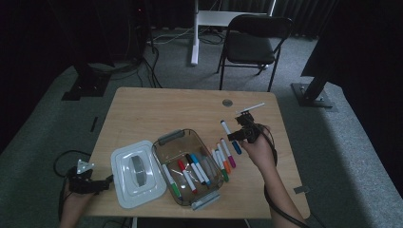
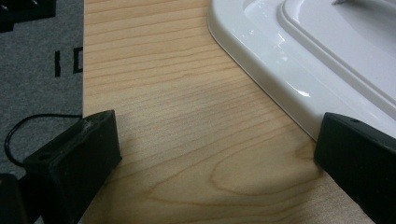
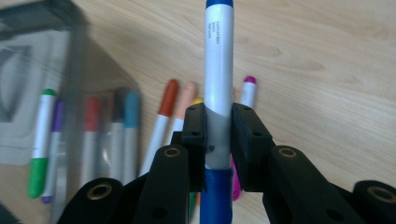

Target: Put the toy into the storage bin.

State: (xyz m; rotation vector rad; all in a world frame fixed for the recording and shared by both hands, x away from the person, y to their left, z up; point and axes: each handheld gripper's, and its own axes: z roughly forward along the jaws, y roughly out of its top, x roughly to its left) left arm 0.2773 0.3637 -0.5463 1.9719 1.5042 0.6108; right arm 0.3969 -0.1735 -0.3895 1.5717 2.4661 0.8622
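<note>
A blue marker (image 3: 218, 93) is clamped between the jaws of the right gripper (image 3: 218, 135), with its white barrel pinched from both sides and its blue cap seen below the pads in the right gripper view. In the high view the same marker (image 1: 231, 137) is held above the wooden surface (image 1: 157, 109), near its right half, by the right gripper (image 1: 243, 133), and it is lifted clear of the row of markers (image 1: 222, 159) that lie side by side on the wood just right of the clear bin (image 1: 186, 166). Among that row an orange, a green and a magenta cap can be made out. Several more markers, among them a green, a red and a blue one, are lying inside the bin, whose grey handles are seen at its far and near ends. The white lid (image 1: 135, 172) is laid flat on the surface just left of the bin. The left gripper (image 1: 88, 183) is held at the near left corner of the surface, and its jaws are spread wide with only bare wood between them; one corner of the lid (image 2: 303, 60) is seen just beside one jaw.
</note>
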